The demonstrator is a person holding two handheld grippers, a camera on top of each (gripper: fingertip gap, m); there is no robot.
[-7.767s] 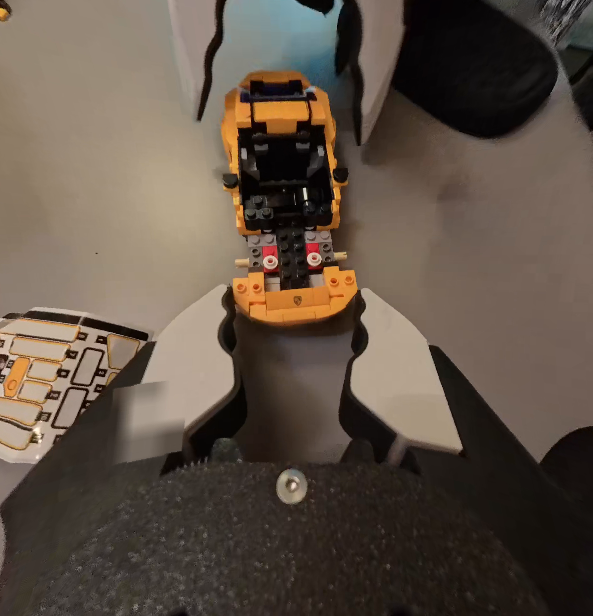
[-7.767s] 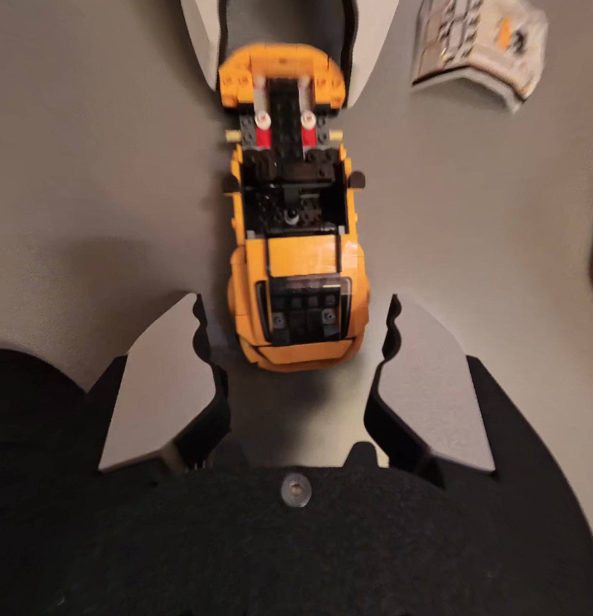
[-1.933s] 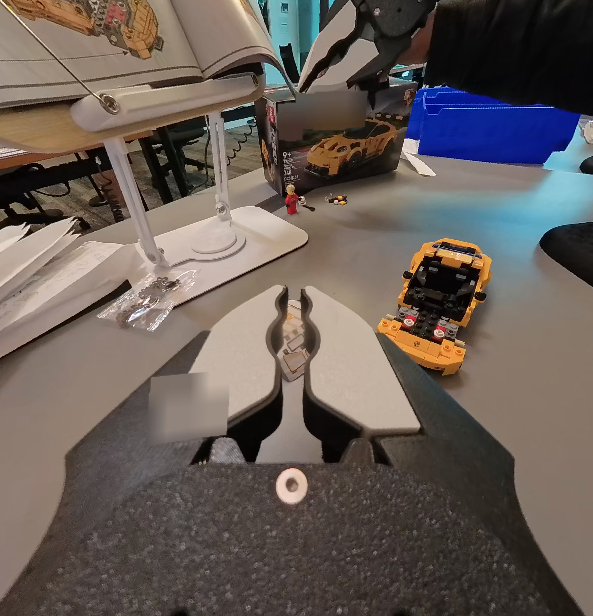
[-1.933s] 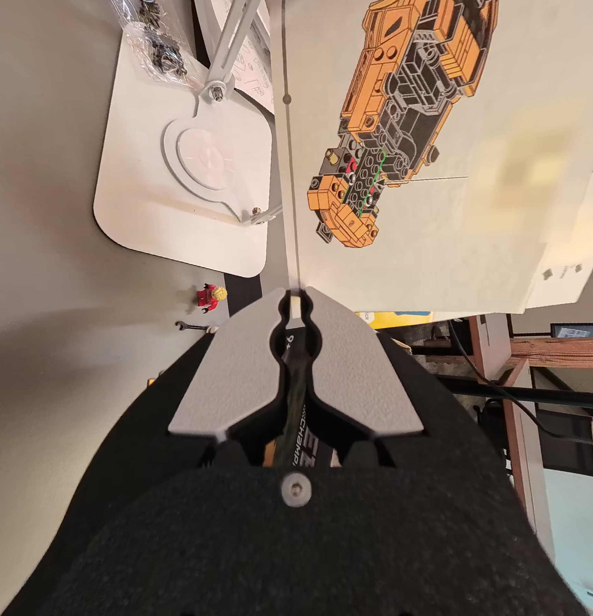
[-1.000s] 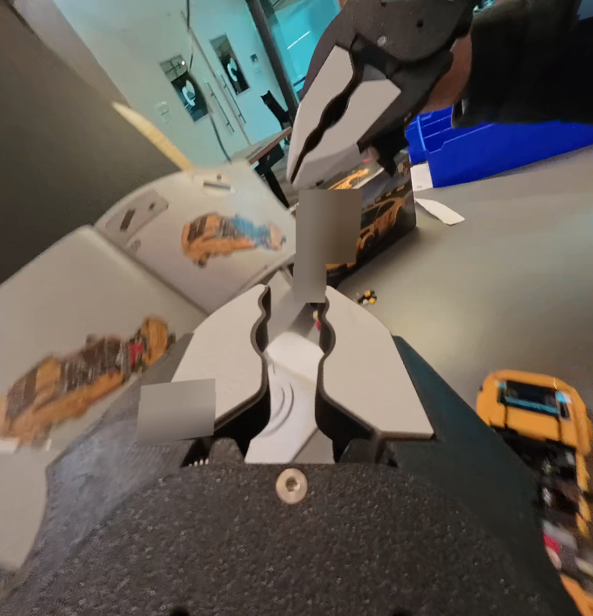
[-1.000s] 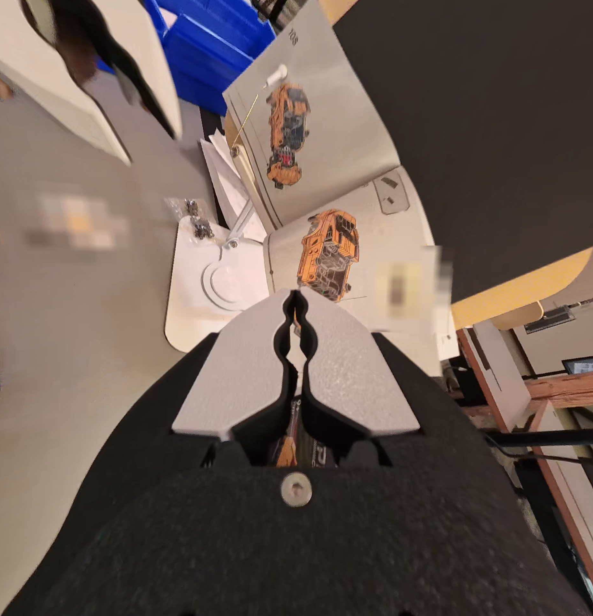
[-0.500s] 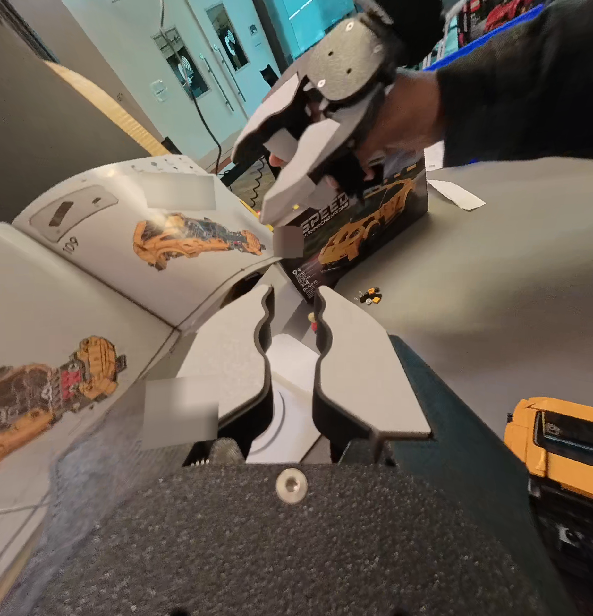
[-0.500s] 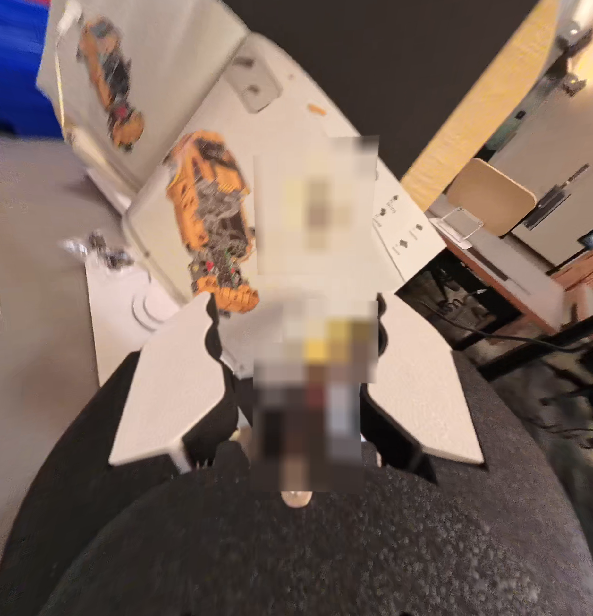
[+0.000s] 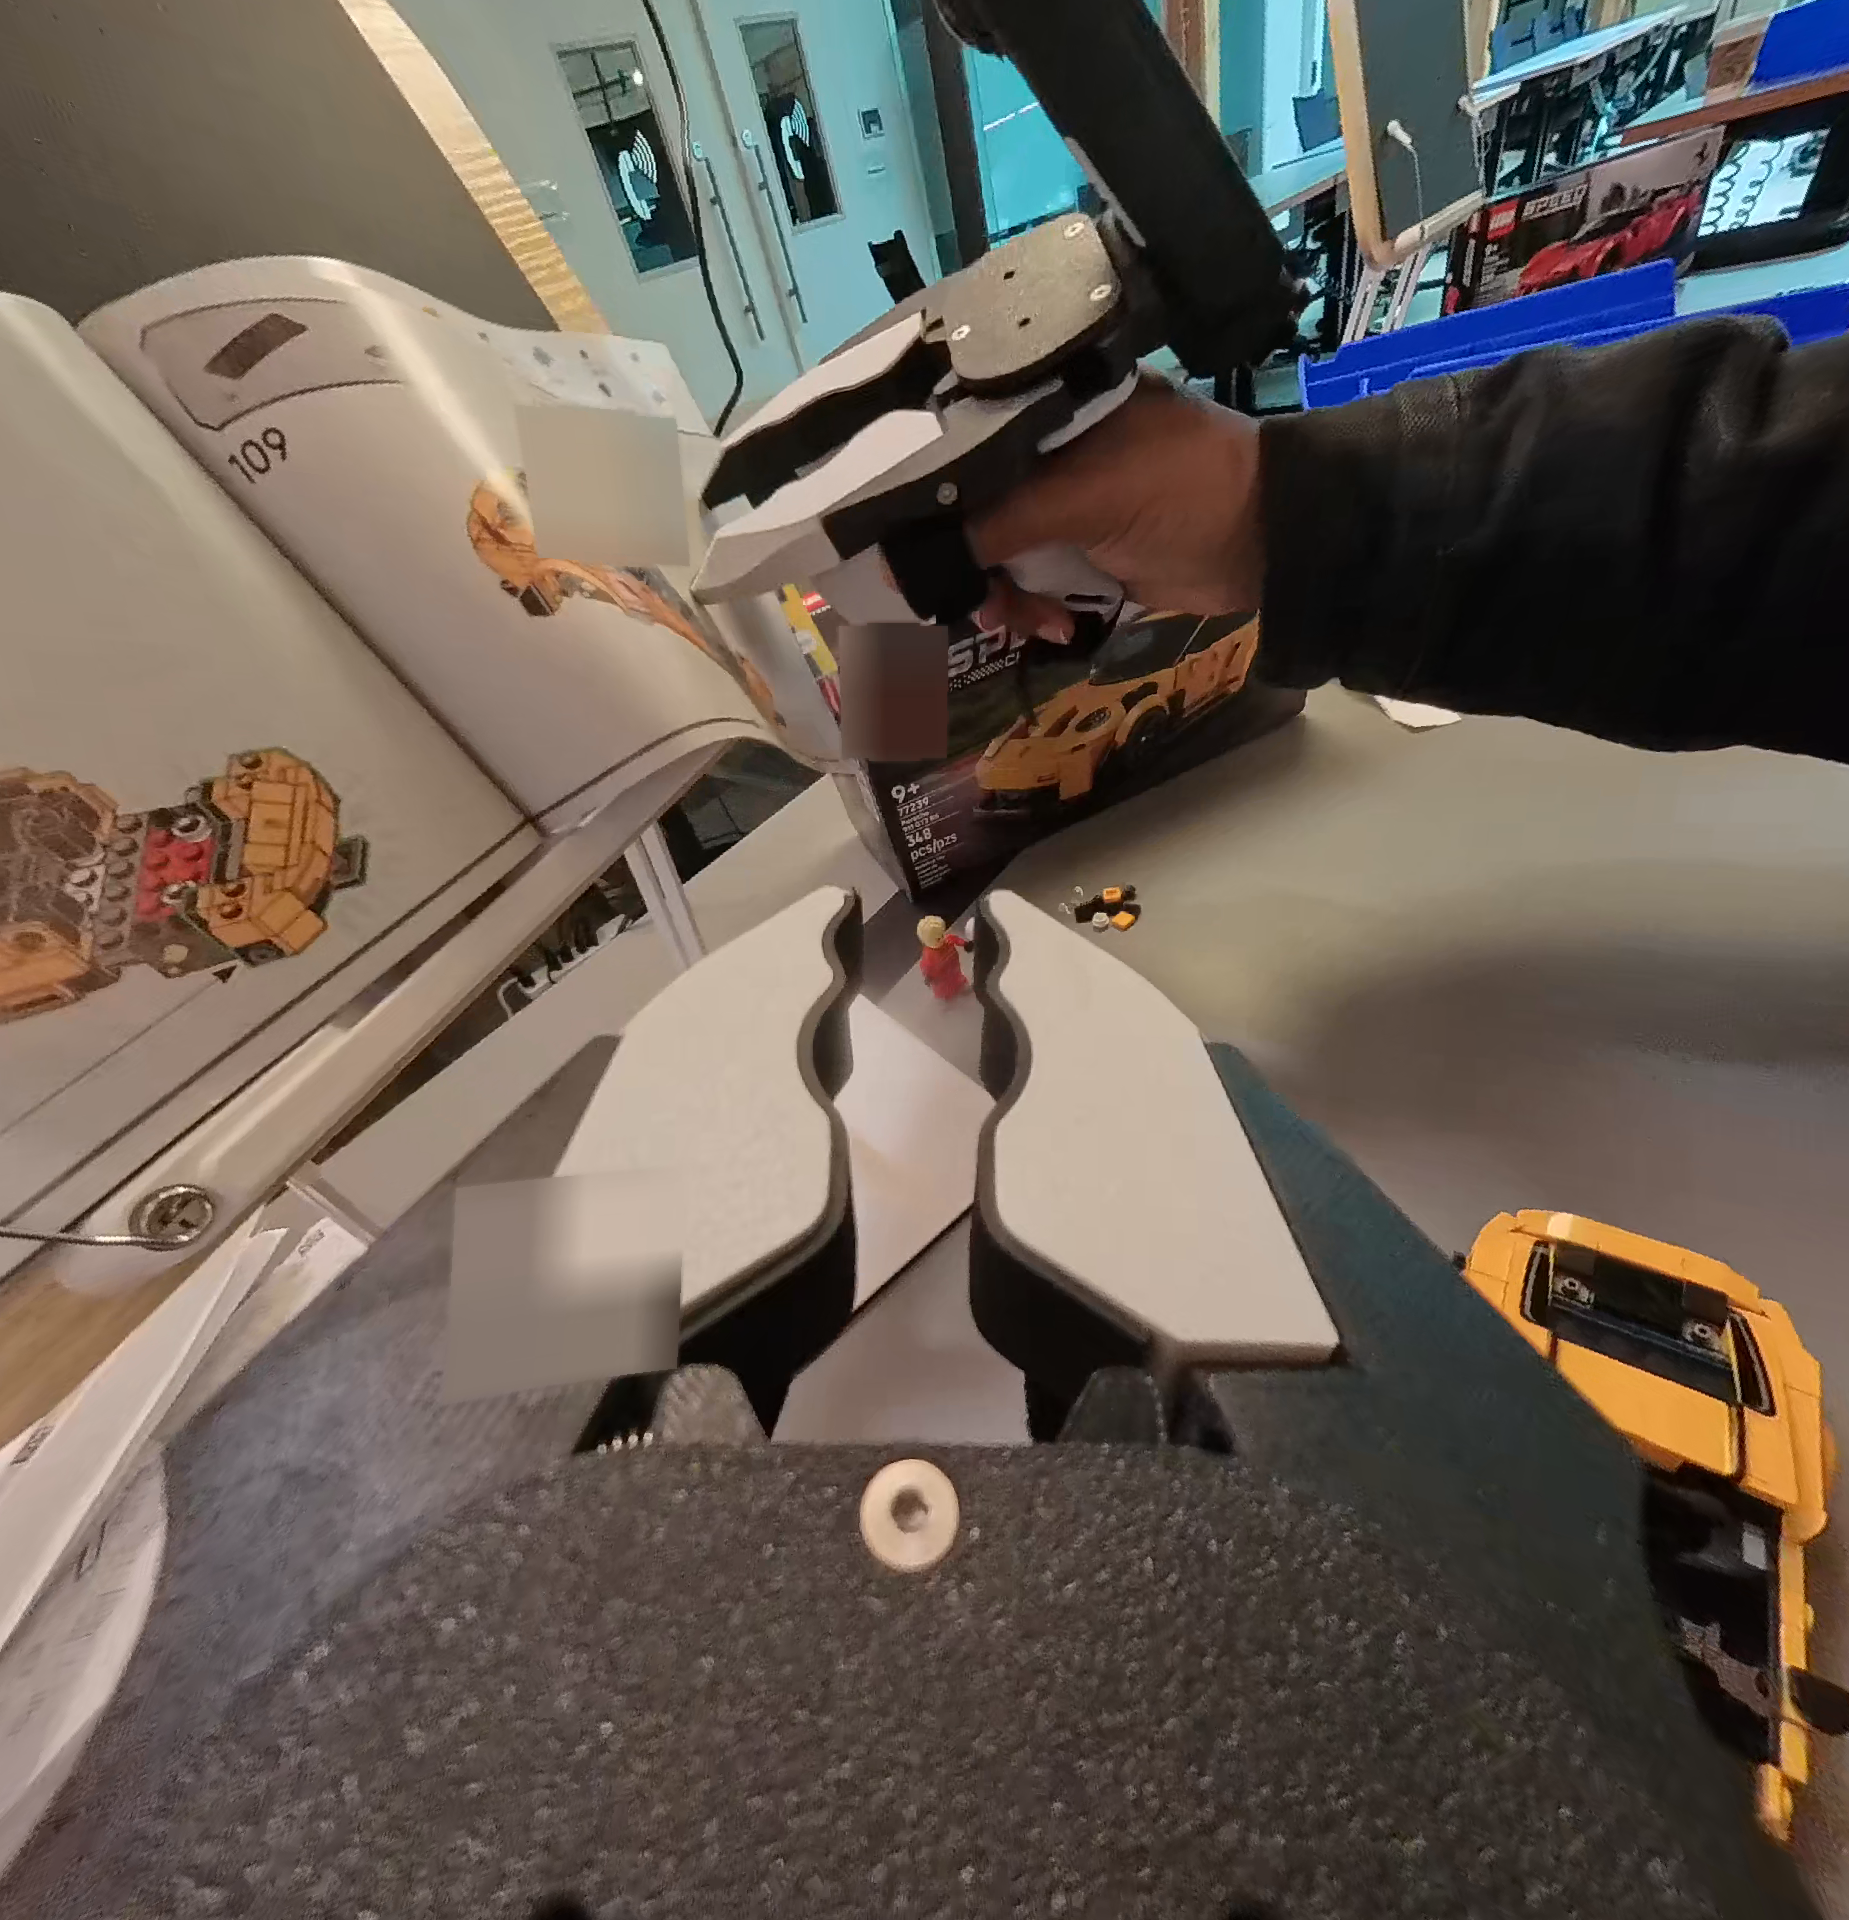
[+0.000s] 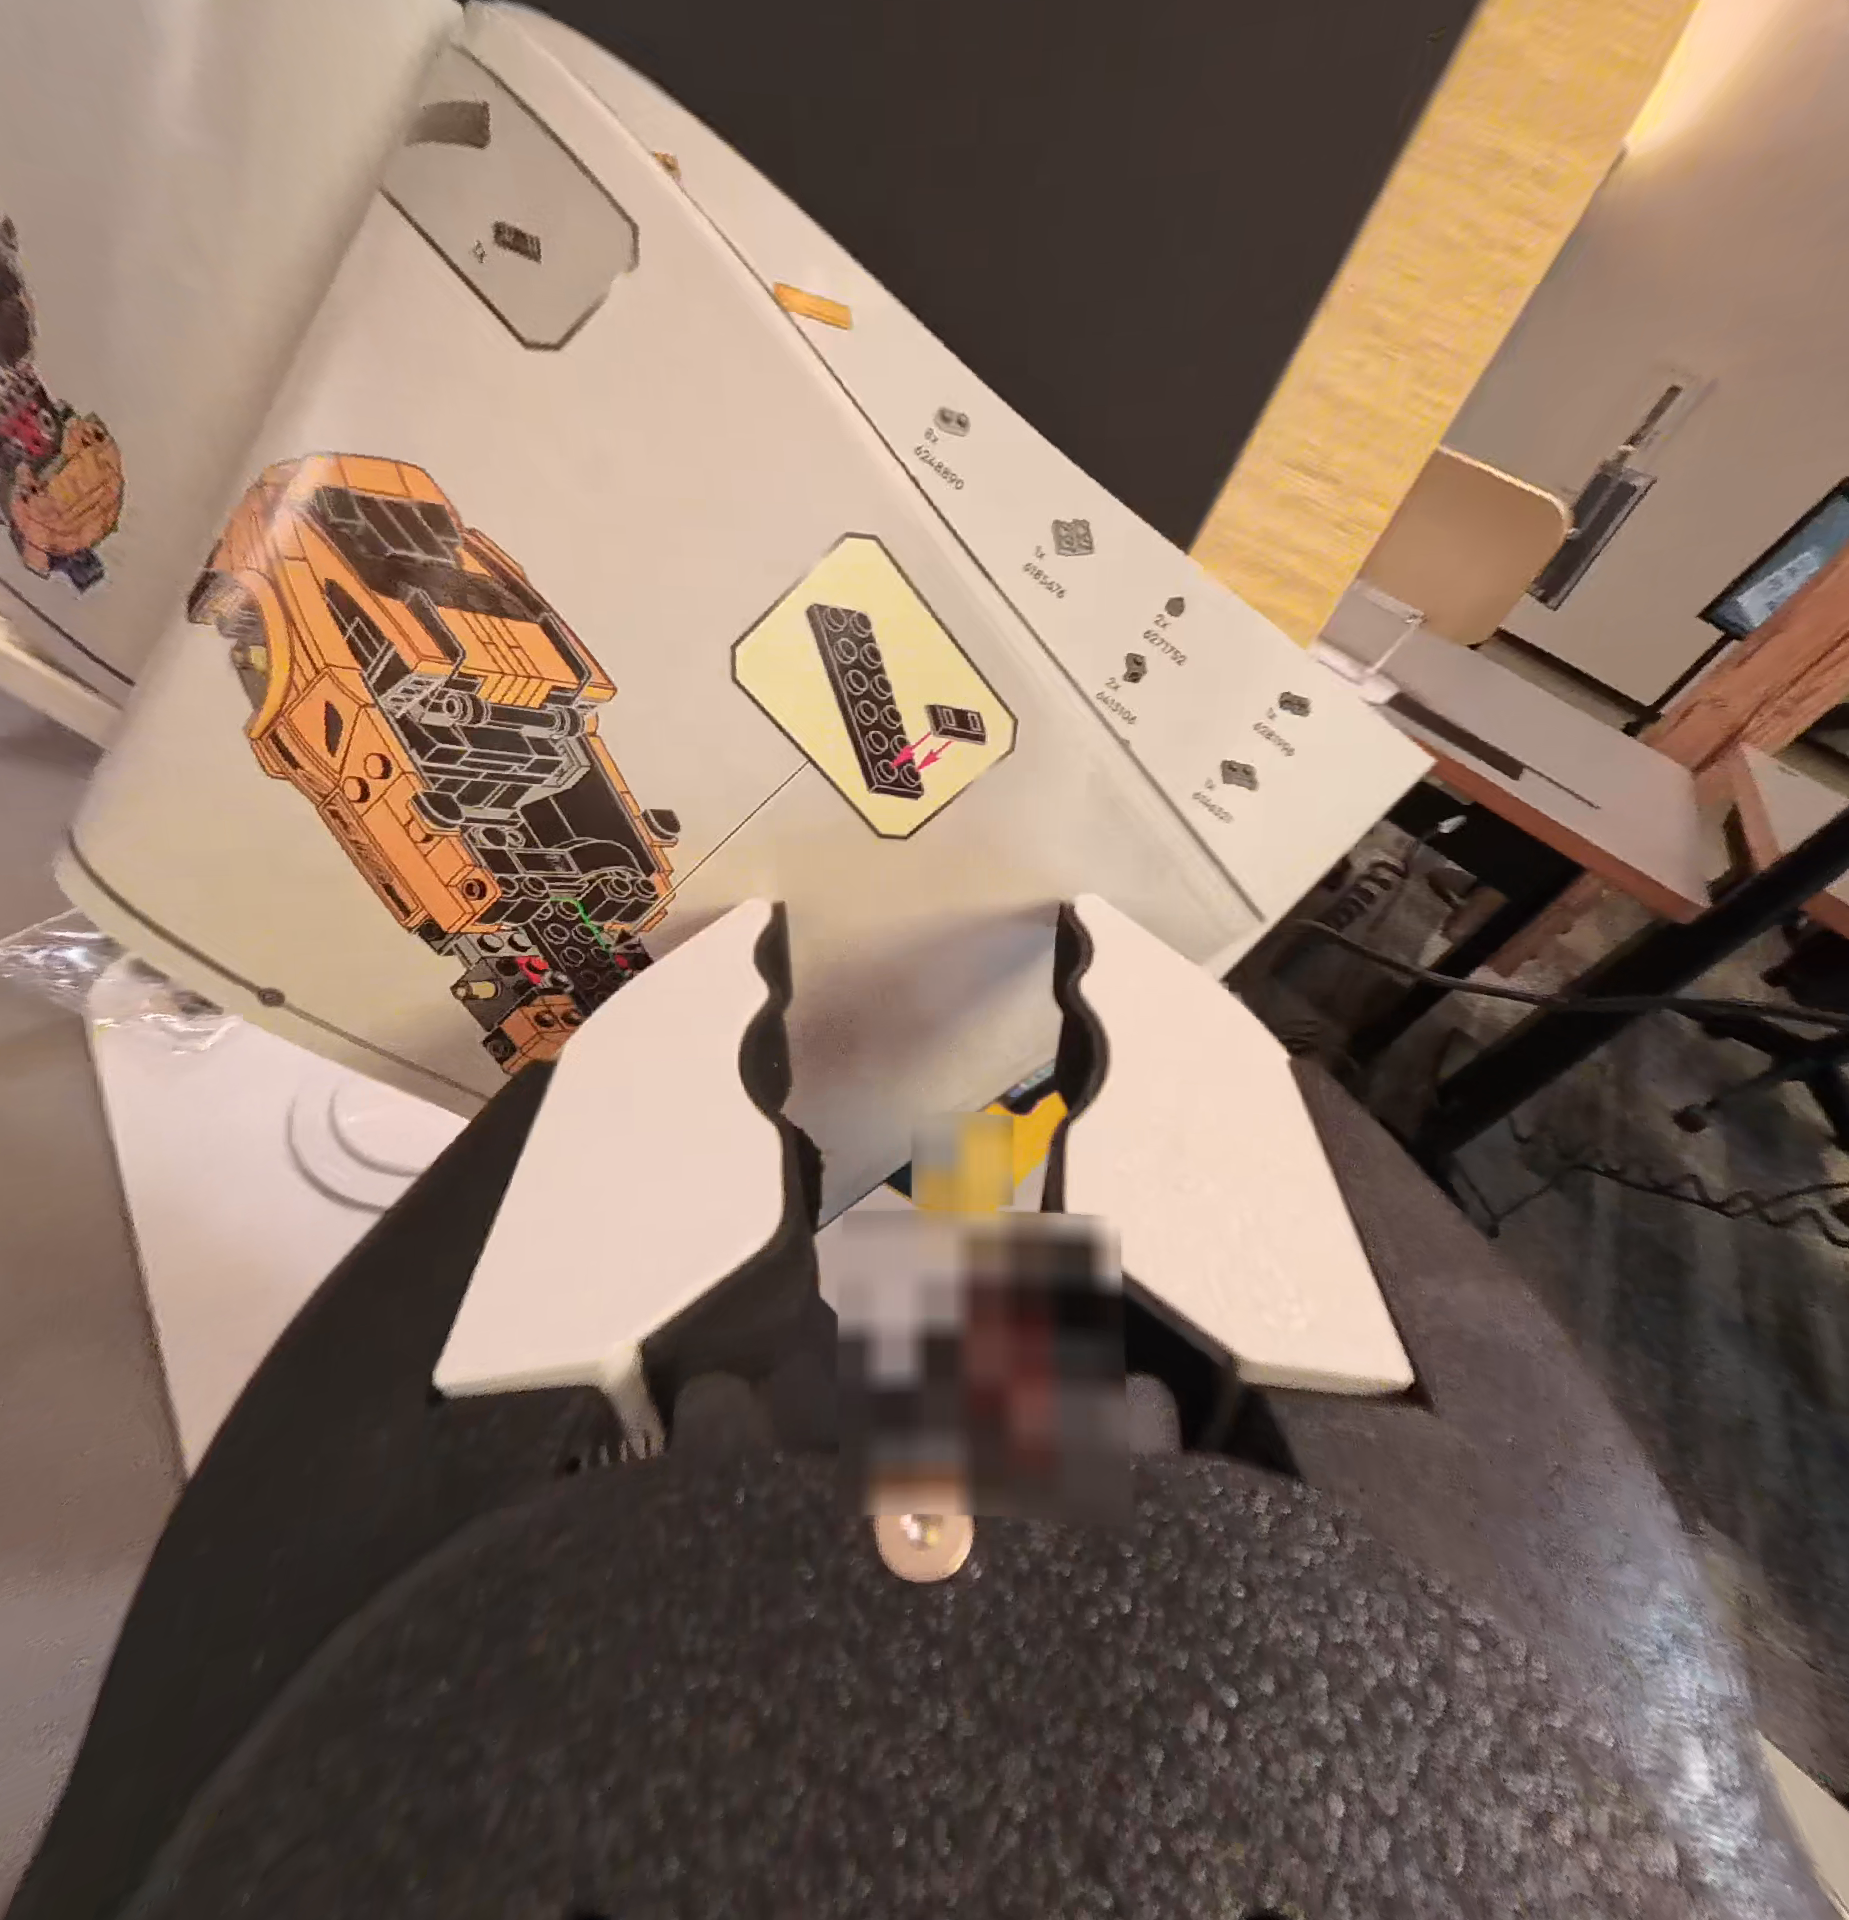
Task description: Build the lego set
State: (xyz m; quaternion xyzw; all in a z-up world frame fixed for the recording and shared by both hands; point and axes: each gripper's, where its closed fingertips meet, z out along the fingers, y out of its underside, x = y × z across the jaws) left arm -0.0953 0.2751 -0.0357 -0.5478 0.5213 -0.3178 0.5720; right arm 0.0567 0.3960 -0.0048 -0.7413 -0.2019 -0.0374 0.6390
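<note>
The open instruction booklet (image 9: pixel 307 644) stands on a stand at the left; it also fills the right wrist view (image 10: pixel 608 499), showing a yellow car drawing. My left gripper (image 9: pixel 915 914) is open and empty, low over the grey table, pointing at a small red minifigure (image 9: pixel 943 958). The partly built yellow lego car (image 9: pixel 1668 1382) lies to its right. My right gripper (image 10: pixel 920 925) is open at the lower edge of the booklet's right page; in the left wrist view it (image 9: pixel 712 535) hovers at that page's edge, above the set's box (image 9: pixel 1086 727).
A few small loose pieces (image 9: pixel 1107 907) lie by the box. The stand's white base (image 10: pixel 234 1164) and a clear bag of parts (image 10: pixel 120 966) sit under the booklet. Blue bins (image 9: pixel 1522 343) stand at the back. Beyond the table edge are chairs and cables (image 10: pixel 1626 987). The small red minifigure (image 9: pixel 943 958) is about equally far from each gripper, around 20 cm.
My right gripper was shut at the booklet page, swung across it and has opened wide. My left gripper has opened a little and shifted, so the car now sits farther right.
</note>
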